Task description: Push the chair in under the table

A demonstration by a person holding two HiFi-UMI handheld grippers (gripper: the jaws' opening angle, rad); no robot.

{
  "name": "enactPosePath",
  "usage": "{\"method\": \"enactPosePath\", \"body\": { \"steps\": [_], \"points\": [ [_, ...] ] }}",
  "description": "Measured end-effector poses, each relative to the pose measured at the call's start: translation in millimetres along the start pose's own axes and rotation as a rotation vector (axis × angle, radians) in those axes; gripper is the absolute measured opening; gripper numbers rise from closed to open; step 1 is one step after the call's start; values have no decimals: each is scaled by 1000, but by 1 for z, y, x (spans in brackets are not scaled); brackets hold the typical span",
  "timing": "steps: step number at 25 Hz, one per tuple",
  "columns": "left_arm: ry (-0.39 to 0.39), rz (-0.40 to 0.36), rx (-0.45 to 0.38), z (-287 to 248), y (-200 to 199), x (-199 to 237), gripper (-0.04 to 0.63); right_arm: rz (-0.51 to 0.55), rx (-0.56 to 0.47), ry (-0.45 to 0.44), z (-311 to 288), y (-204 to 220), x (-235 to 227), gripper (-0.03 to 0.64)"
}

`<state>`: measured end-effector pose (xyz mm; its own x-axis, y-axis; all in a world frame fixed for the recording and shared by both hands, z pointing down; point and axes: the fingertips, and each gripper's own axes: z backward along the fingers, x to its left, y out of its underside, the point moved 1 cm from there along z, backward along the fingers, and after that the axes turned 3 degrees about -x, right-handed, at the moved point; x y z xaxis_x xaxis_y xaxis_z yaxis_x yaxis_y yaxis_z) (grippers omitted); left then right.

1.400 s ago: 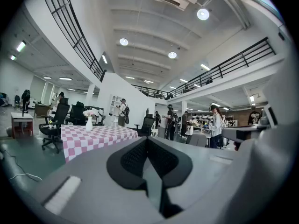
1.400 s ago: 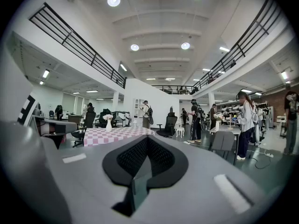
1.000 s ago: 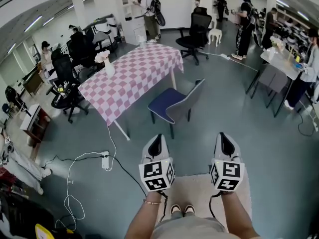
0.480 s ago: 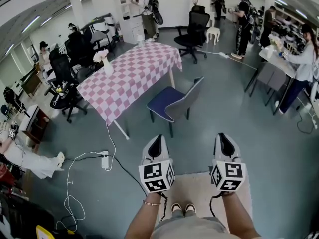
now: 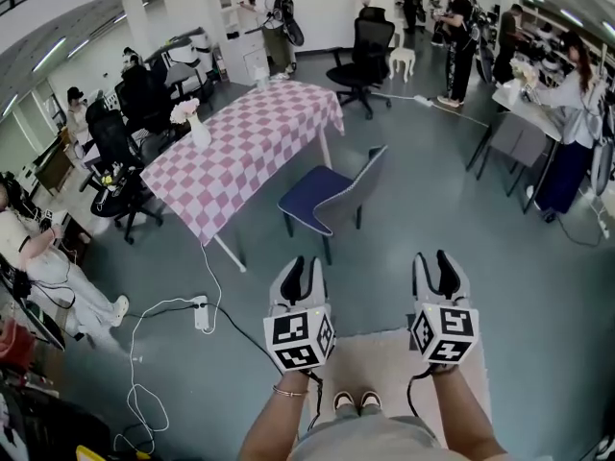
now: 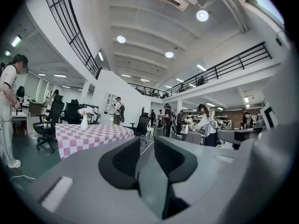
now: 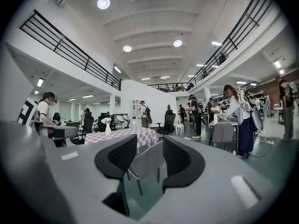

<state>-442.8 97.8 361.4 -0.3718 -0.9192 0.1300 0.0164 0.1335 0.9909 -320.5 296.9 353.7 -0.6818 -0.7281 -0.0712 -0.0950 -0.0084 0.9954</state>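
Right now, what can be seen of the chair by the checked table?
The chair with a dark blue padded seat and grey shell back stands upright on thin dark legs on the grey-green floor, pulled out from the long side of the table with the pink-and-white checked cloth, seat toward it. Its seat is bare; only the floor touches it.

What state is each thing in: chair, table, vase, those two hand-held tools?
chair, upright, pulled out from the table
table, covered with a checked cloth
vase, upright on the table
left tool, jaws just opening, nothing between them
right tool, jaws just opening, wider apart, nothing between them
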Motion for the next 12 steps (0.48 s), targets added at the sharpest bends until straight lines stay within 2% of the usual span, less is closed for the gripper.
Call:
{"method": "enactPosePath", "body": {
  "steps": [2, 9, 12],
  "points": [
    [2, -8, 13, -3, 2, 3, 97, -5, 5, 5, -5, 1, -1, 173],
    [24, -24, 40, -22, 7, 23, 97, 9, 38, 38, -25, 10, 4, 173],
    [24, -9, 45, -36, 14, 33, 97, 24, 47, 44, -37, 16, 8, 173]
  ]
}}
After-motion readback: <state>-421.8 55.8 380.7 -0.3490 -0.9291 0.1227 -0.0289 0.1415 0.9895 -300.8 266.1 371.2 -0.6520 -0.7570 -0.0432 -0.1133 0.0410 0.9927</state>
